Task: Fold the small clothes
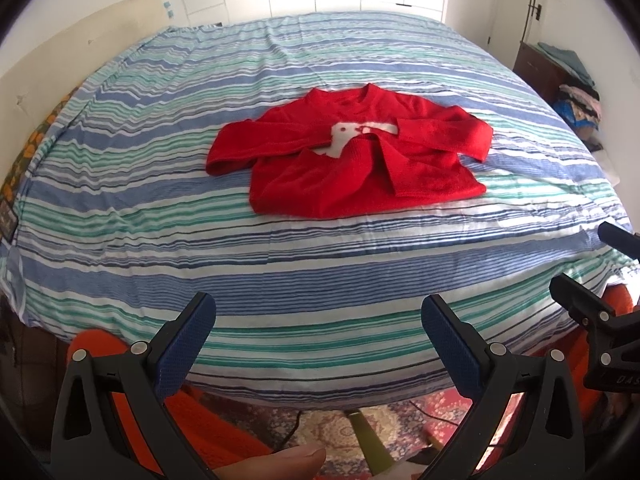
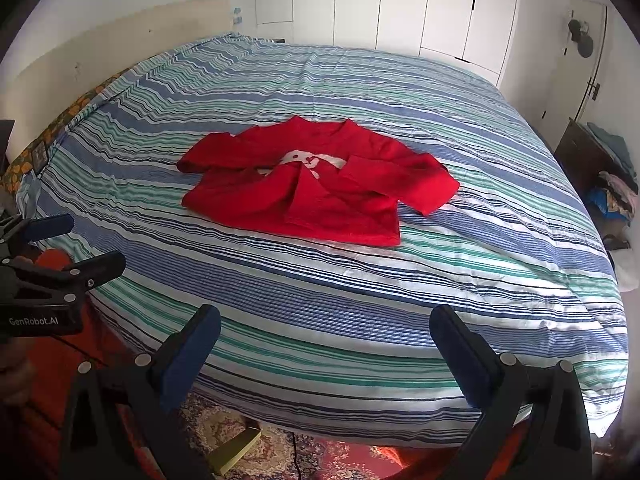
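A small red long-sleeved top (image 1: 352, 156) (image 2: 316, 184) with a white print on its chest lies in the middle of the striped bed, collar toward the far side. Both sleeves are folded in across the front and part of the hem is turned up over the print. My left gripper (image 1: 318, 320) is open, held over the near edge of the bed, well short of the top. My right gripper (image 2: 324, 332) is open too, at the same near edge, with nothing between its fingers. Each gripper shows at the side of the other's view: the right gripper (image 1: 592, 280), the left gripper (image 2: 76, 244).
The bed cover (image 1: 280, 280) (image 2: 360, 312) has blue, green and white stripes. A beige headboard (image 2: 100, 48) stands at the left. A dark side table with piled clothes (image 2: 608, 176) sits at the right. White wardrobe doors (image 2: 400, 4) line the far wall. A patterned rug (image 1: 360, 420) lies below.
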A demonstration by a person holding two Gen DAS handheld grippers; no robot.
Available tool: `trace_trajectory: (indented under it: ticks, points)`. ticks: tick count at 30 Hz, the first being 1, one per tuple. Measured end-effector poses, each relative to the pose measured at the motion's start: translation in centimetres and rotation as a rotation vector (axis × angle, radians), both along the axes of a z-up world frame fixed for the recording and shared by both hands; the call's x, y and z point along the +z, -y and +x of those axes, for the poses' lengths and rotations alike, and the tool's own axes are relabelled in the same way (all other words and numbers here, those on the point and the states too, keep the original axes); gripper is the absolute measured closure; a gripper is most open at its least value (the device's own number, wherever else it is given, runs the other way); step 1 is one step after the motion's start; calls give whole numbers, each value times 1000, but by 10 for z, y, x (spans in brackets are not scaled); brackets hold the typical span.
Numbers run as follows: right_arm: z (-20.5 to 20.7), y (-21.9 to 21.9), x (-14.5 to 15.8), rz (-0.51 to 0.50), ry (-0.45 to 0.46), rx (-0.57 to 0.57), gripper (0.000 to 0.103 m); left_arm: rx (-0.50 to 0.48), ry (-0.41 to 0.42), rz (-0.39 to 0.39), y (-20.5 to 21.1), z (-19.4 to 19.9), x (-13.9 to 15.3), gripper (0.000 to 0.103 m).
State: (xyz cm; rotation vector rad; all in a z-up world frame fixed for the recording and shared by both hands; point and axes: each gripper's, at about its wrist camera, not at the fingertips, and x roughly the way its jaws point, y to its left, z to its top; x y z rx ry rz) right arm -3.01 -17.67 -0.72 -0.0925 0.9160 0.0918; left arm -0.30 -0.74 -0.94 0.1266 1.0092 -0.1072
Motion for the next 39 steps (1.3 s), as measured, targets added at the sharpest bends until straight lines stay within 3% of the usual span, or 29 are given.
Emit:
trace_trajectory:
  ticks: [39]
  points:
    - [-1, -6, -2, -6, -17, 11, 0, -13, -3, 23, 7, -2, -3, 1]
